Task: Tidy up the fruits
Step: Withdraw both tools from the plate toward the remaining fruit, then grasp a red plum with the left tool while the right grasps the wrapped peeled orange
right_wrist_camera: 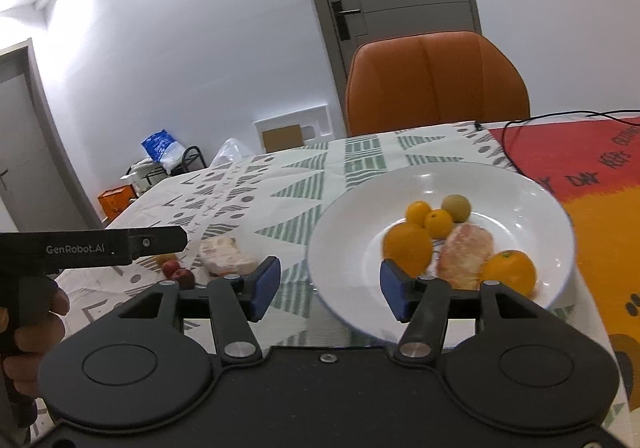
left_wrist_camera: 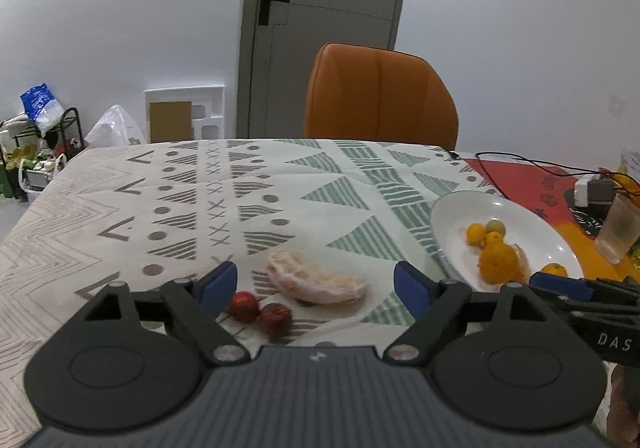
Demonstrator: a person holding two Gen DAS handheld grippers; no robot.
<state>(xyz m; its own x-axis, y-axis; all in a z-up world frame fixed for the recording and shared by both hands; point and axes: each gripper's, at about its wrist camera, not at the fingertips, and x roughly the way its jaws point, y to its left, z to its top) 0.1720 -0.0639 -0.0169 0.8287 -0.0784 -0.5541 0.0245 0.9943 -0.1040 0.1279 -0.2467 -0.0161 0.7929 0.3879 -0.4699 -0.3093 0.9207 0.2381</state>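
Observation:
A white plate [right_wrist_camera: 532,192] holds two oranges [right_wrist_camera: 407,248], two small kumquats [right_wrist_camera: 438,223], a greenish fruit [right_wrist_camera: 456,207] and a peeled pomelo segment [right_wrist_camera: 464,254]. It also shows in the left wrist view [left_wrist_camera: 448,216]. A second peeled pomelo segment [left_wrist_camera: 316,282] and two small red fruits [left_wrist_camera: 260,311] lie on the tablecloth. My left gripper [left_wrist_camera: 316,286] is open and empty, just before that segment and the red fruits. My right gripper [right_wrist_camera: 330,288] is open and empty at the plate's near left rim.
An orange chair [left_wrist_camera: 380,92] stands behind the table. A black cable [left_wrist_camera: 520,160], a white adapter [left_wrist_camera: 586,190] and a frosted cup [left_wrist_camera: 618,234] sit on the red mat at the right. Clutter and bags sit on the floor at far left.

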